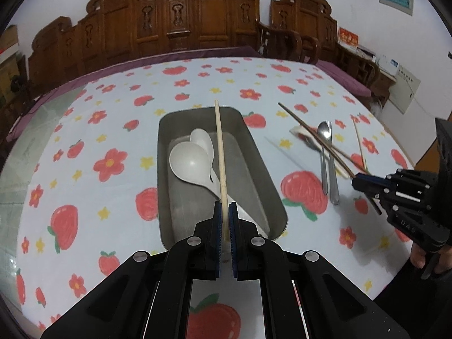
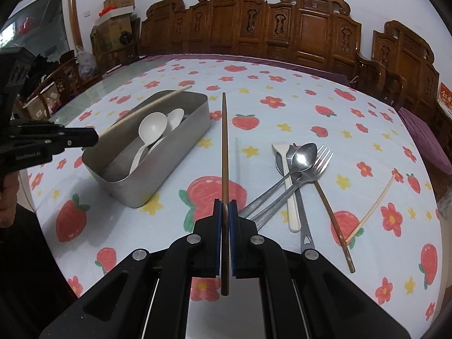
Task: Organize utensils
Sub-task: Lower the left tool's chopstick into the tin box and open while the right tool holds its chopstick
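- Left gripper (image 1: 225, 220) is clamped on a pale chopstick (image 1: 220, 152), which I see angled out over the metal tray (image 1: 262, 169); from the right wrist view its far tip reaches past the tray's back rim.
- Right gripper (image 2: 225, 220) is pinched shut on a dark brown chopstick (image 2: 224, 152), held above the tablecloth (image 2: 282, 107) between the tray and the loose pile, well clear of the tray.
- To land the pale stick well, I'd tip it to run along the tray's long axis, lower it beside the white spoons (image 1: 192, 161), and let go only once it is low inside, so it doesn't bounce or bridge the rim.
- I'd bring the dark stick in afterwards, keeping the two grippers from crossing over the tray.
- My count in the tray: two white spoons, nested.
- Held: two chopsticks, one pale, one dark.
- Loose on the cloth: one metal spoon (image 2: 303, 155), one fork (image 2: 320, 159), one white spoon (image 2: 288, 186), one dark chopstick (image 2: 334, 223), one pale chopstick (image 2: 373, 206).
- A further metal handle seems to lie under that pile, but I cannot tell what it is.
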### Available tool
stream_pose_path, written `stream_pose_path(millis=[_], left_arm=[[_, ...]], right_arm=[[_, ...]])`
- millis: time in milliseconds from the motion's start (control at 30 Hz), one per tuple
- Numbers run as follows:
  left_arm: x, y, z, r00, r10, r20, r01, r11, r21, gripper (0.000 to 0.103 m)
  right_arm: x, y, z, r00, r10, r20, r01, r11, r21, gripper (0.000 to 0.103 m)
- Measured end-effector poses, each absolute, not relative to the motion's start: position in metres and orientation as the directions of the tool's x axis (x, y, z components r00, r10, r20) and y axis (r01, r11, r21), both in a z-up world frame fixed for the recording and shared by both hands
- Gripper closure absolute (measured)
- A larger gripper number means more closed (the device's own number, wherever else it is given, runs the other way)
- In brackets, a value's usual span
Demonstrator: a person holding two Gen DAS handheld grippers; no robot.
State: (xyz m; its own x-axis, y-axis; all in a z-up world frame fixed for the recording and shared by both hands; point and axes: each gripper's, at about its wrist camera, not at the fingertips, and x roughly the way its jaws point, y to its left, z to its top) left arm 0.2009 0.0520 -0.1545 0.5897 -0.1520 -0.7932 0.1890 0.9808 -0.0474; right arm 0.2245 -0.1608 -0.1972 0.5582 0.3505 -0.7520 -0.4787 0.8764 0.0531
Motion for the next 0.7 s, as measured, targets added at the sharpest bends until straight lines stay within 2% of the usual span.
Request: stream_pose_path(millis=[467, 700], left_arm=[[0.219, 0.063, -0.175, 0.547, -0.133, -0.827, 0.143, 0.988, -0.065, 0.099], [0.219, 0.069, -0.169, 0.564, -0.124, -0.817, 0.128, 0.99, -0.062, 0.098]], right_arm=[[0.223, -0.157, -0.196, 0.547, 0.366, -0.753, -0.487, 0.871, 0.07, 0.097], [0.22, -0.141, -0.189, 0.532, 0.396, -0.749, -0.508, 0.856, 0.092, 0.097]])
